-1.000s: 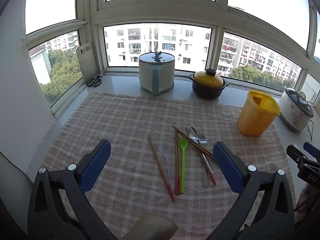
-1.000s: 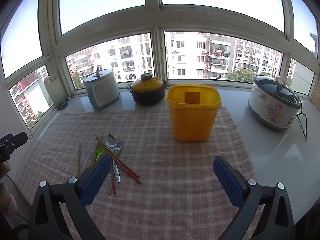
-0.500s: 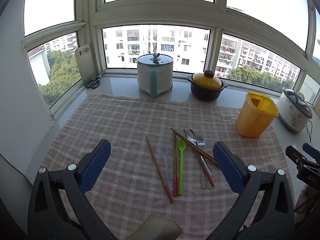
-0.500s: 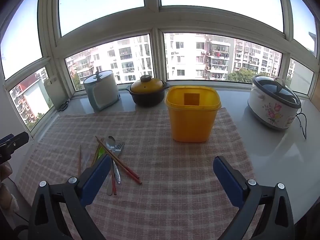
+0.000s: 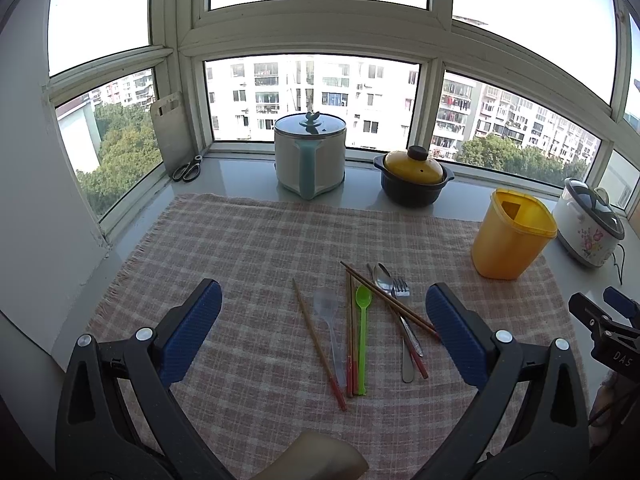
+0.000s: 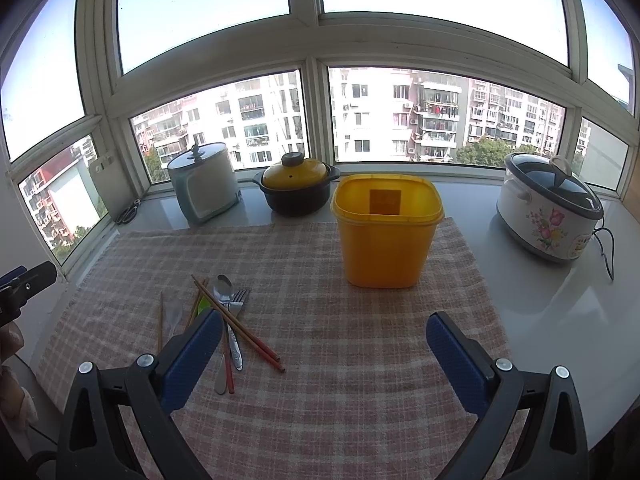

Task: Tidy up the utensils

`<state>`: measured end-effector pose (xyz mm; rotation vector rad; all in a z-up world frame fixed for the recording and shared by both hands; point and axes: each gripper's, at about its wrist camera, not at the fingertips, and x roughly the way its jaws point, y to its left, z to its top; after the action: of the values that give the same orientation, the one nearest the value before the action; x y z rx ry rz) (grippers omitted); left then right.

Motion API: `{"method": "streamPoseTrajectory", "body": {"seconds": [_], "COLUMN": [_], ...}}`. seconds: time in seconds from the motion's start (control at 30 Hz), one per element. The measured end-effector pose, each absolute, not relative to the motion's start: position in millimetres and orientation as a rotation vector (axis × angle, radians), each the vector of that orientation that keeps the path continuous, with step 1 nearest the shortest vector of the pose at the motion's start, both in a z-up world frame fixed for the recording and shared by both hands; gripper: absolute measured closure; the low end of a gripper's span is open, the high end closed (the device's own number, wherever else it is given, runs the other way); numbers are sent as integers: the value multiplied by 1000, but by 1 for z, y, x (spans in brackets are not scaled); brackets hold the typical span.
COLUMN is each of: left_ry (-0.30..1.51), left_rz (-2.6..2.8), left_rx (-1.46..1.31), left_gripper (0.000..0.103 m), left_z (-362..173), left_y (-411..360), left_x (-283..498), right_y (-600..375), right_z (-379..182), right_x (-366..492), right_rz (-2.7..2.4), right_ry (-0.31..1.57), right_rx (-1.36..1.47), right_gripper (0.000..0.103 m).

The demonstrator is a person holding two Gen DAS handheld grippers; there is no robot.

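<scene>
The left gripper (image 5: 320, 316) hung above the near part of the checked cloth (image 5: 248, 240), its blue fingers (image 5: 192, 332) spread wide with nothing between them. The right gripper (image 6: 324, 344) was the same, fingers (image 6: 456, 356) wide apart and holding nothing.

Just beyond the left gripper, the utensils lay loose in a small heap on the cloth: a single chopstick (image 5: 318, 344) at the left, a clear plastic spoon (image 5: 330, 320) beside it, a green spoon (image 5: 362, 332), a crossed pair of chopsticks (image 5: 388, 300), and a metal spoon (image 5: 382, 278) and fork (image 5: 400, 286) at the right. Seen from the right wrist, the same heap sat to the near left, partly behind that gripper's left finger.

The yellow bin (image 6: 386, 232) stood upright at the far right of the cloth, well apart from the heap. Its open top showed no utensil inside, as far as could be seen.

By that evidence nothing had been sorted: every piece was on the cloth and all the picking up and placing, probably into the bin, remained.
</scene>
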<state>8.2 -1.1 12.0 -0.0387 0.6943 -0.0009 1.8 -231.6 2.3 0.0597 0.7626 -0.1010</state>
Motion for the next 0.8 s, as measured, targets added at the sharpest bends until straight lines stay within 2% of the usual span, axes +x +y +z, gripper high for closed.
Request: {"method": "streamPoseTrajectory", "body": {"seconds": [0.8], "left_ry": [699], "left_rz": [-2], "left_rx": [-45], "left_gripper": [0], "left_z": [14], "left_y": [-3], "left_x": [12], "right_y": [-226], "right_z": [0], "right_x": [4], "right_rz": [-104], "right_ry": [767], "right_rx": [61], "right_gripper": [0]}}
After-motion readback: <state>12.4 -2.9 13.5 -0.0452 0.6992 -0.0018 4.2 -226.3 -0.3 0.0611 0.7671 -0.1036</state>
